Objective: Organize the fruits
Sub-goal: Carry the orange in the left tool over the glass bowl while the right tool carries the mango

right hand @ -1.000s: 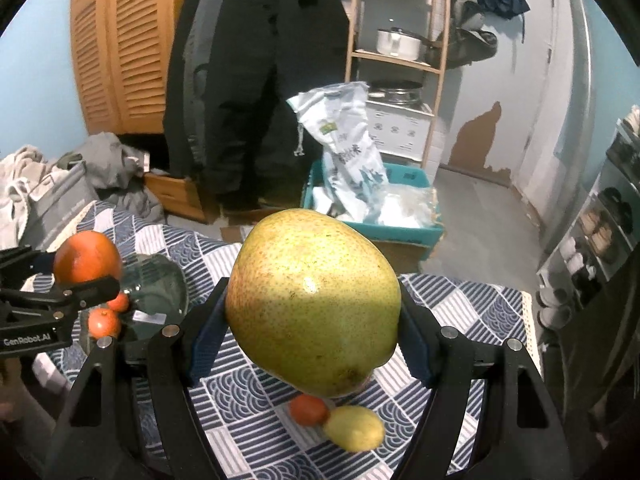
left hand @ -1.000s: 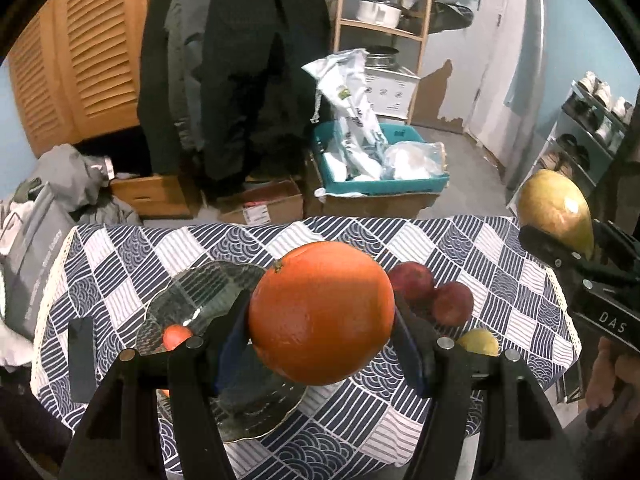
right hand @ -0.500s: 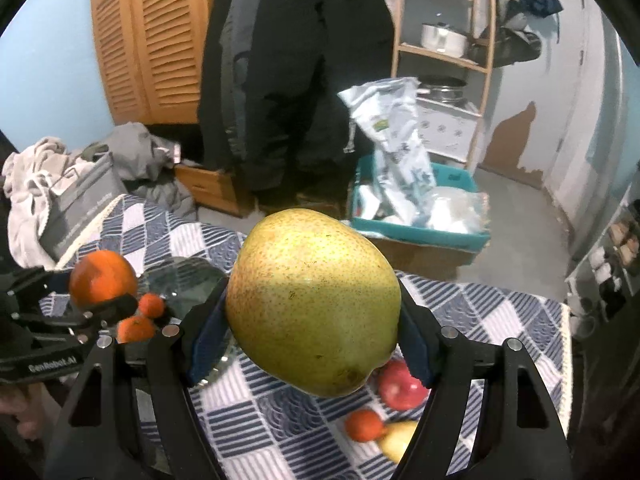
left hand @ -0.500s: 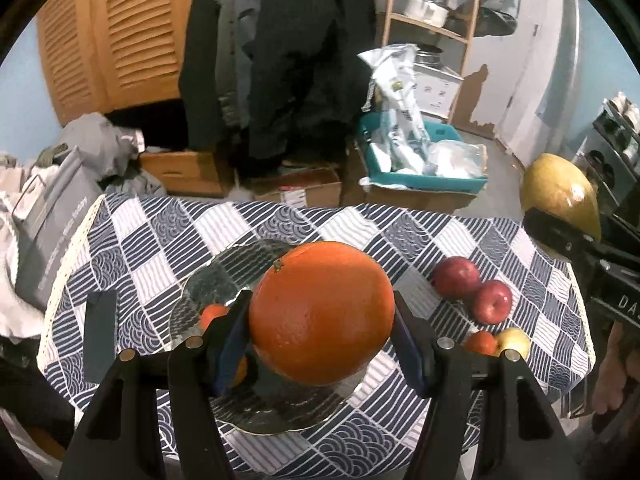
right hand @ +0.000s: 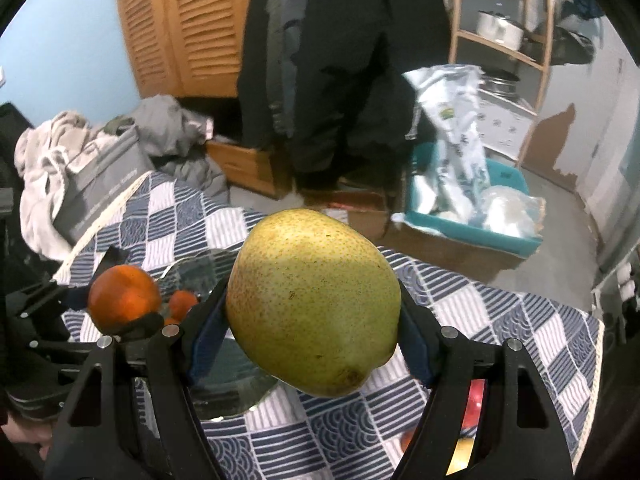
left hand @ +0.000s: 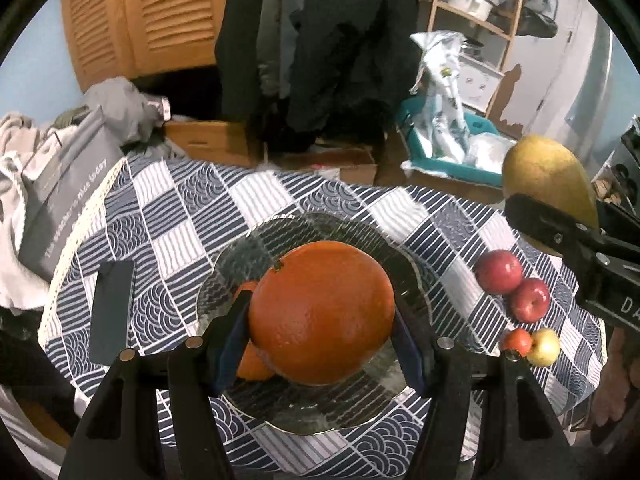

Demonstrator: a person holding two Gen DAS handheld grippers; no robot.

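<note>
My left gripper (left hand: 322,314) is shut on a large orange (left hand: 320,312) and holds it above a clear glass plate (left hand: 360,240) on the patterned tablecloth. Small oranges (left hand: 250,364) lie on the plate, partly hidden behind the held orange. My right gripper (right hand: 314,320) is shut on a big yellow-green pear (right hand: 314,300), held above the table to the right of the plate; it shows in the left wrist view (left hand: 548,176). Two red apples (left hand: 514,284), a small orange fruit (left hand: 518,342) and a yellow fruit (left hand: 544,346) lie on the cloth at the right.
A dark flat phone-like object (left hand: 110,312) lies on the cloth left of the plate. A grey bag (left hand: 64,200) and clothes sit beyond the table's left edge. A teal crate (left hand: 452,160) and cardboard boxes stand on the floor behind.
Both grippers have moved left over the table with their fruit. The plate now sits directly under the held orange, and the apples have shifted right in the left wrist view.
</note>
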